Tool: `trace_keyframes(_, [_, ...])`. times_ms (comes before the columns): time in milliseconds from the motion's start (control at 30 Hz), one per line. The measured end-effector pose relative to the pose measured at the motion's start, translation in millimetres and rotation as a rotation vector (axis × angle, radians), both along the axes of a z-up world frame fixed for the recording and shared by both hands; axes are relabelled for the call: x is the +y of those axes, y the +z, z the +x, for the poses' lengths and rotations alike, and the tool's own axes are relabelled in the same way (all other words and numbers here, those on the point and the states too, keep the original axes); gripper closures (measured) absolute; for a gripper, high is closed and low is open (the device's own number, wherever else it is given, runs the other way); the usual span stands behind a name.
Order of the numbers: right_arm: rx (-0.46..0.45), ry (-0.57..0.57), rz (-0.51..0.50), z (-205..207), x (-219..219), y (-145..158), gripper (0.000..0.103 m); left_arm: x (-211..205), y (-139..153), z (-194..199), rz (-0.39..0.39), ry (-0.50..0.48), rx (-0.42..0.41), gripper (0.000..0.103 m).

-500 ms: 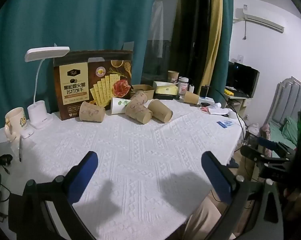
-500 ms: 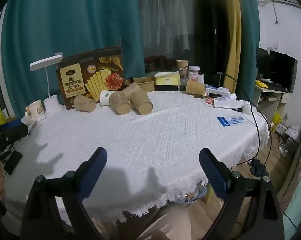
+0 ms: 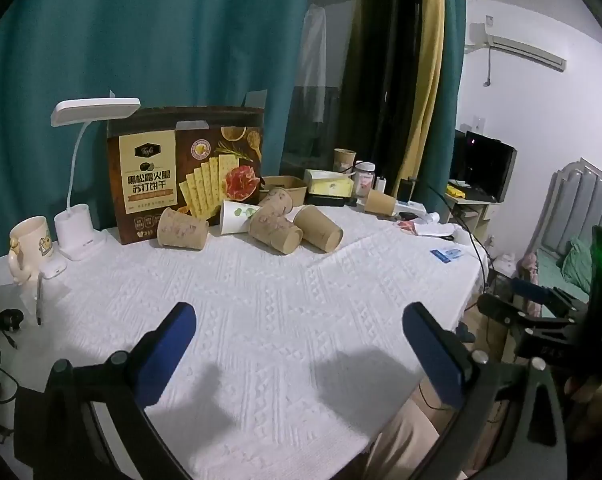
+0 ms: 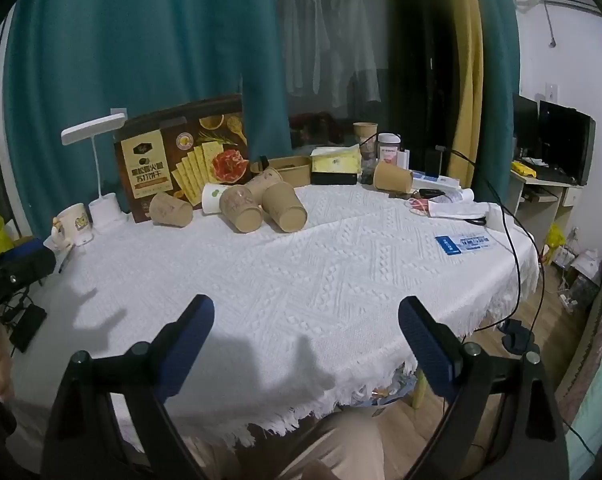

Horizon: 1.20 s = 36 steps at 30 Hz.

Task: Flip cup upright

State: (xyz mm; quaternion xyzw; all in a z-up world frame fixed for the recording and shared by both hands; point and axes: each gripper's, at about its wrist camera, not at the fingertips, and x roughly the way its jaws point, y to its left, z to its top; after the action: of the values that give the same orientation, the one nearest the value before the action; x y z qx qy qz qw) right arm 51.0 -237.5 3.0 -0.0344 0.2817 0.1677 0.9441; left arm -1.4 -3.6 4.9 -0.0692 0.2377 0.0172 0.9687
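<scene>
Two hand-held grippers are hovering over the near edge of a table (image 3: 261, 320) covered in a white textured cloth. The left gripper (image 3: 297, 320) is standing released with its blue pads spread wide and nothing between them; the right gripper (image 4: 305, 316) is likewise spread apart and empty.

Toward the far side, well apart from both grippers, five paper cups are lying on their sides in a loose group in front of a cracker box (image 3: 185, 172): one brown cup (image 3: 181, 229) lying alone at the left, a white cup (image 3: 237, 216) with a leaf print, and three brown cups clustered together (image 3: 275, 229), touching one another. A sixth brown cup (image 3: 379, 202) is lying tipped over farther right, and a seventh (image 3: 344, 159) is standing upright at the far edge beside a jar (image 3: 364, 178).

Whether the fallen cups are holding anything cannot be told. A shallow brown carton (image 3: 287, 186) is sitting behind the cluster, its inside hidden. At the far left, one white desk lamp (image 3: 83, 184) is standing beside one cream mug (image 3: 31, 246).
</scene>
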Motion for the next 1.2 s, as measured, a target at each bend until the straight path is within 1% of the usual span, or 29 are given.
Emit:
trace_keyframes(767, [0.007, 0.014, -0.007, -1.6, 2.3, 0.1, 0.011, -0.7, 6.5, -4.1, 0.003, 0.006, -0.014, 0.0])
trace_keyframes(1200, [0.006, 0.013, -0.007, -1.5, 2.5, -0.1, 0.011, -0.4, 5.1, -4.9, 0.002, 0.004, -0.016, 0.0])
